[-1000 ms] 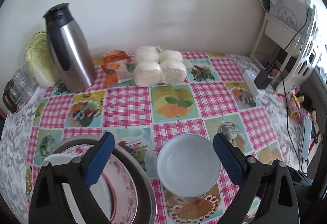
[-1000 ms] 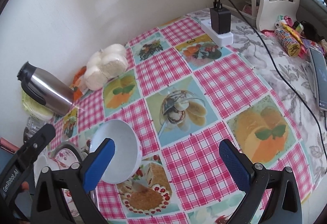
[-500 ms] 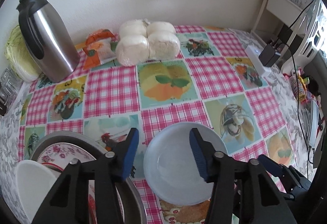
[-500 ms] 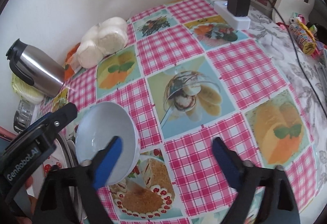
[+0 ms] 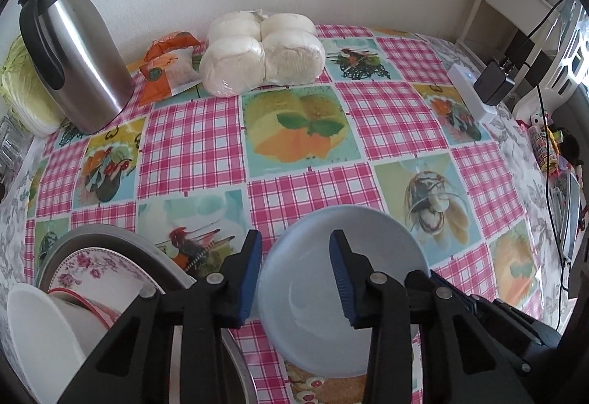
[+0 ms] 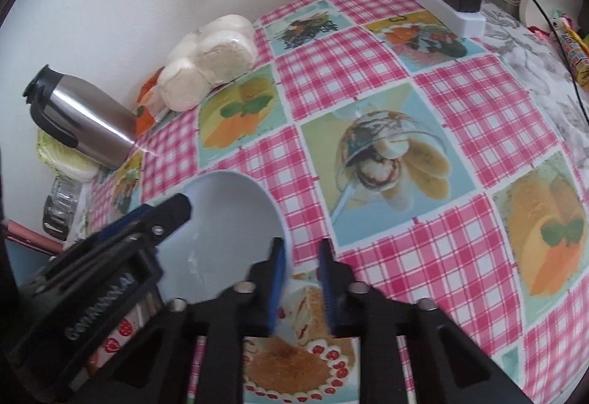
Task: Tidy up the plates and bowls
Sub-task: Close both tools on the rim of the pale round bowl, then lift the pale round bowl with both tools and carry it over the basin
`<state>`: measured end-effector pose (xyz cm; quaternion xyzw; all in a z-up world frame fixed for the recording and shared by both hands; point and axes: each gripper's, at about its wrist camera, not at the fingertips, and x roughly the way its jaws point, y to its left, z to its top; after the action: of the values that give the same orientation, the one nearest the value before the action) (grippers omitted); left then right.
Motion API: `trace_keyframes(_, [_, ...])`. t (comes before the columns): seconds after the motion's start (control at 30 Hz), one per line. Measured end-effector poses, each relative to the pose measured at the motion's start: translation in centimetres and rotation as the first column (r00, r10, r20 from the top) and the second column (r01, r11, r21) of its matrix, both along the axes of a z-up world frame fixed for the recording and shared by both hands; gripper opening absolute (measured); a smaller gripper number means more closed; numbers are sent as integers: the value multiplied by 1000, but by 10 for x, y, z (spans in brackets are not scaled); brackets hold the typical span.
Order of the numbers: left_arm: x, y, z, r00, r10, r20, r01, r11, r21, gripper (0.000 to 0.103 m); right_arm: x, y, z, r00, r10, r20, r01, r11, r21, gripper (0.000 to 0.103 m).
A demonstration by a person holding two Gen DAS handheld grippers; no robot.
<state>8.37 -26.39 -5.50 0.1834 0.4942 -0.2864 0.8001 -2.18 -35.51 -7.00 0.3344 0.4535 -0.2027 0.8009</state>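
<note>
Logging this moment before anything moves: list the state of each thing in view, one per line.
Bowl: upright, empty, on the tablecloth.
Left claw: closing, straddling the bowl's rim.
Right claw: shut on the bowl's rim.
Jug: upright, lid on.
Buns: wrapped.
Charger: plugged in.

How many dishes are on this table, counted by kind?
Bowls: 2, a blue bowl and a white bowl
Plates: 1, a flowered plate
Metal basins: 1, the basin that holds the plate and the white bowl
Total: 4
A red rim beside the white bowl may be another dish; I cannot tell.
</note>
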Motion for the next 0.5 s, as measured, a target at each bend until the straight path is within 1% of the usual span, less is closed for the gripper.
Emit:
trace_keyframes(0.1, [0,0,-3,1000,-4,-10,4,1000,5,36,-2,-2,1,1000,-13,-2,13,1000,-9,6])
trace_keyframes(0.2, [-1,-1,-8,999,-10,-36,10,1000,5,31,-7,-9,1,999,-39,1,39,999,-3,6])
trace_keyframes(0.33, [-4,-4,-15,998,-23,-55,24,1000,17,22,-12,-16,0,998,-66,1,66,998,2,6])
trace_keyframes(0.5, [-7,-6,-24,998,-24,-61,26,999,41,20,-12,-19,-5,997,-76,4,76,997,18,6])
